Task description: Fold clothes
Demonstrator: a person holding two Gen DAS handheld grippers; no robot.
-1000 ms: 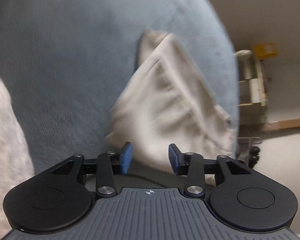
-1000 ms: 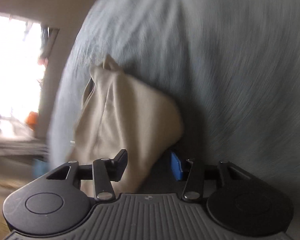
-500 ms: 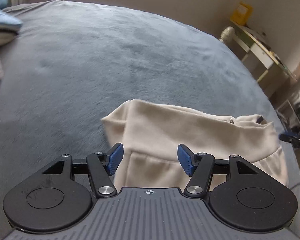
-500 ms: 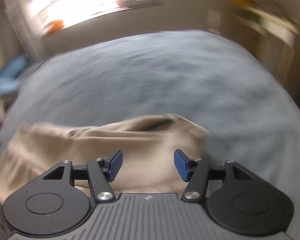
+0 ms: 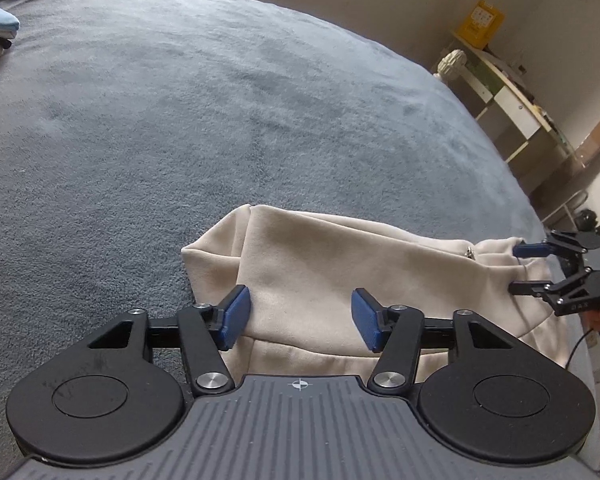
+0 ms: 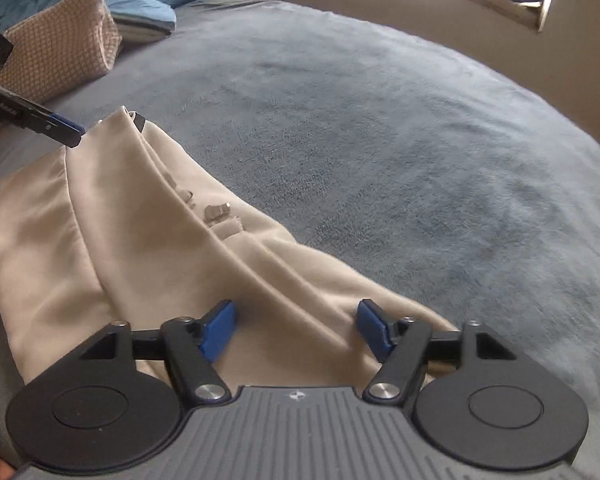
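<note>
The left gripper (image 5: pixel 300 318) sits low over the near edge of a cream garment (image 5: pixel 340 264), its blue-padded fingers (image 5: pixel 234 316) spread wide with nothing between them but the cloth lying below. The right gripper (image 6: pixel 294 330) is posed the same way at the garment's other end, fingers (image 6: pixel 218 330) wide apart and level above the folds, gripping nothing. In the left wrist view the right gripper (image 5: pixel 540 272) shows at the far right edge, its fingers parted around the garment's right end, with part of a hand (image 5: pixel 598 318) behind it. In the right wrist view one finger of the left gripper (image 6: pixel 56 128) reaches in from the left, close beside the garment's raised corner; whether it touches cannot be told.

The garment (image 6: pixel 120 240) lies bunched in long folds on a grey-blue bed (image 5: pixel 220 100), near its front edge. At the bed's far end lie a patterned pink cushion (image 6: pixel 60 56) and stacked blue bedding (image 6: pixel 140 12). No container is in view.
</note>
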